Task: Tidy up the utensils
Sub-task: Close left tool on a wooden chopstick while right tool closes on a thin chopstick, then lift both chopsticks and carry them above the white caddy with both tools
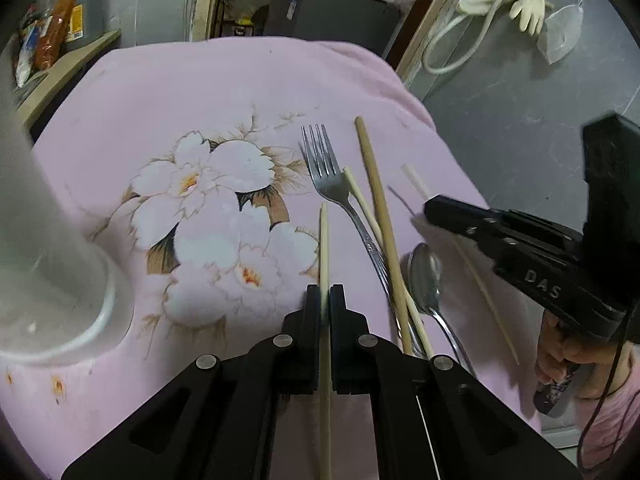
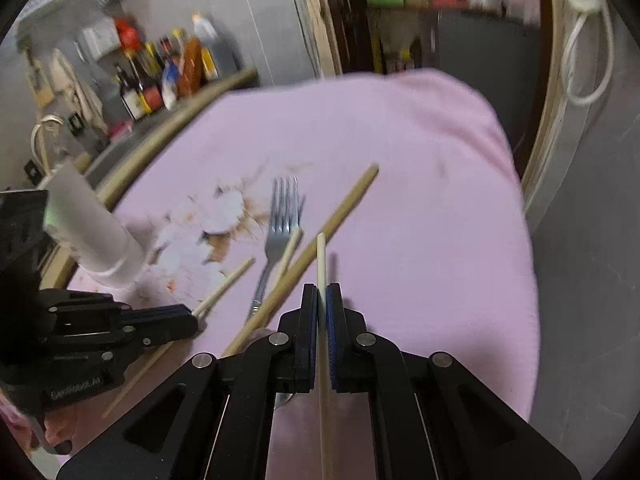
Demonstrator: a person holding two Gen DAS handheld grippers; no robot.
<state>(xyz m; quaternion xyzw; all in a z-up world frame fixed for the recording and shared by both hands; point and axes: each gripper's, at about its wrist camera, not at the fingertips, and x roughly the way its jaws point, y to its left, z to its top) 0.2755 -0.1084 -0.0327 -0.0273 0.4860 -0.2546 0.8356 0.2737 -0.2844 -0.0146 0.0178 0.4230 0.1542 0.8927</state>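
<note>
My left gripper (image 1: 325, 292) is shut on a pale chopstick (image 1: 324, 240) that points forward over the pink flowered cloth (image 1: 200, 92). My right gripper (image 2: 322, 292) is shut on another pale chopstick (image 2: 321, 256); it shows at the right of the left wrist view (image 1: 430, 210). Between them on the cloth lie a steel fork (image 1: 332, 184), a long tan chopstick (image 1: 378, 200), a thinner pale chopstick (image 1: 362, 200) and a steel spoon (image 1: 424, 276). A white cup (image 1: 48, 264) stands at the left, also in the right wrist view (image 2: 96, 228).
The cloth drops off at the table's right edge (image 2: 520, 240) to a grey floor. A shelf with sauce bottles (image 2: 160, 76) stands far left. A dark cabinet (image 1: 332, 20) is behind the table. White gloves and a cable (image 1: 500, 0) hang far right.
</note>
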